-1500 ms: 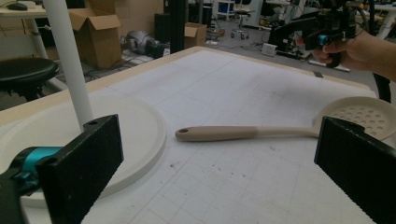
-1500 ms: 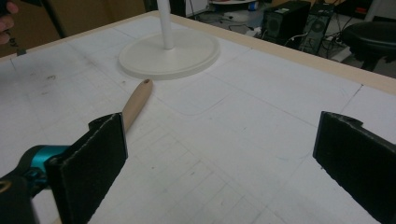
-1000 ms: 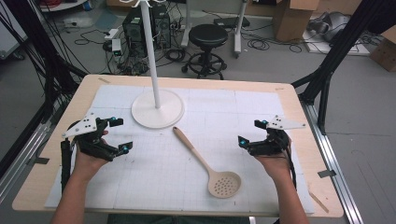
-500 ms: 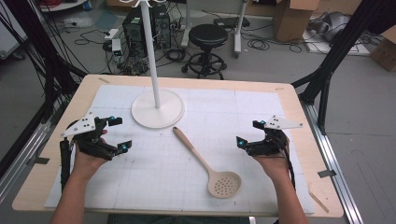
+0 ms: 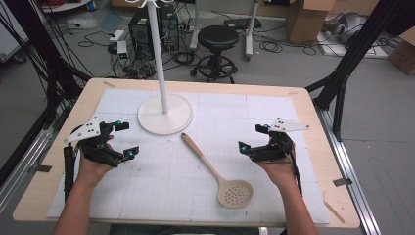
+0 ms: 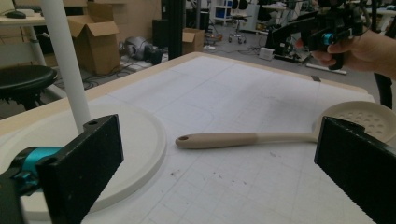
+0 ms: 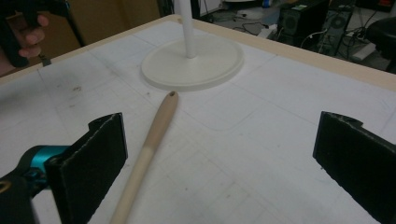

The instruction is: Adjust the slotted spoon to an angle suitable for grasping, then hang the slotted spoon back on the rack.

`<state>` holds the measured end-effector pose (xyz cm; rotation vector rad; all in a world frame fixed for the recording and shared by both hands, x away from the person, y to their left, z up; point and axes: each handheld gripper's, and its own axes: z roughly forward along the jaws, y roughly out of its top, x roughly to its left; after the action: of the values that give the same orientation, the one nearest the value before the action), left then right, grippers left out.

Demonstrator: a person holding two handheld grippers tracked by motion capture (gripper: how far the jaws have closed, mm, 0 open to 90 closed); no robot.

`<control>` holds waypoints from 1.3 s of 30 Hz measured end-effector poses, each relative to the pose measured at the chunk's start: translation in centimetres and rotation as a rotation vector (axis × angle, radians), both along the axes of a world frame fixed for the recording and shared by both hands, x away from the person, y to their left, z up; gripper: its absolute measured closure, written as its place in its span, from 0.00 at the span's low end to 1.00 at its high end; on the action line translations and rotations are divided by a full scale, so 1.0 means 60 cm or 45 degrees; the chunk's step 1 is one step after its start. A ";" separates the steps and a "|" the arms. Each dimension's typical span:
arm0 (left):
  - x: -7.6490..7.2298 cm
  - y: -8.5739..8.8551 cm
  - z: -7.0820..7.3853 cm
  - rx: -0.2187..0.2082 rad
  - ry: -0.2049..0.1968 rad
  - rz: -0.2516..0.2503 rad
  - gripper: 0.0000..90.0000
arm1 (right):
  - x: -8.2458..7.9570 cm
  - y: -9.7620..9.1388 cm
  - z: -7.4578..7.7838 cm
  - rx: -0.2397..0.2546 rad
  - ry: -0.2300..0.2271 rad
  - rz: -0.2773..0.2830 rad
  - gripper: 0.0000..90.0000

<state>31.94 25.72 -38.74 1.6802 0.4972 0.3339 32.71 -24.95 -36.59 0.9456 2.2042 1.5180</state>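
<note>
The left gripper (image 5: 122,139), jaws wide apart, hovers left of the beige wooden slotted spoon (image 5: 215,169), which lies flat on the white gridded mat (image 5: 274,112), handle toward the white round stand base (image 5: 164,113). The right gripper (image 5: 250,138), equally spread, sits nearer its handle.

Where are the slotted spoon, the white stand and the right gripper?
slotted spoon (image 5: 235,192): high view, on its perforated bowl.
white stand (image 5: 165,115): high view, on its round base.
right gripper (image 5: 251,138): high view, between its open jaws.
</note>
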 end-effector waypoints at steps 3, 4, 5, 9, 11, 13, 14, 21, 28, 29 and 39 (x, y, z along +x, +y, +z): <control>-0.002 0.001 0.002 -0.002 -0.004 0.003 0.02 | 0.007 0.022 0.004 -0.027 0.003 0.036 0.02; -0.002 0.001 0.002 0.000 -0.005 0.004 0.02 | 0.013 0.037 0.004 -0.050 0.028 0.061 0.02; -0.002 0.001 0.002 0.000 -0.005 0.004 0.02 | 0.013 0.037 0.004 -0.050 0.028 0.061 0.02; -0.001 0.002 0.003 -0.001 -0.008 0.009 0.02 | 0.029 0.073 0.007 -0.111 0.072 0.107 0.02; -0.001 0.002 0.003 0.000 -0.005 0.007 0.02 | 0.035 0.085 0.010 -0.124 0.083 0.127 0.02; 0.000 0.003 0.002 0.004 -0.003 0.008 0.02 | 0.040 0.098 0.012 -0.155 0.093 0.137 0.02; -0.001 0.003 0.002 0.007 -0.002 0.008 0.02 | 0.043 0.104 0.013 -0.170 0.100 0.144 0.02; -0.002 0.007 0.002 0.020 -0.005 0.030 0.02 | 0.059 0.135 0.006 -0.235 0.125 0.173 0.02; -0.005 0.008 0.004 0.023 -0.008 0.036 0.02 | 0.065 0.158 -0.010 -0.323 0.203 0.189 0.05; -0.005 0.008 0.004 0.025 -0.009 0.037 0.02 | 0.065 0.158 -0.010 -0.323 0.203 0.189 0.05; -0.005 0.008 0.004 0.028 -0.004 0.038 0.02 | 0.070 0.189 -0.034 -0.477 0.310 0.235 0.19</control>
<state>31.64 26.23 -38.51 1.6944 0.5183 0.3649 36.91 -13.62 -38.64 0.8607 2.6881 1.0395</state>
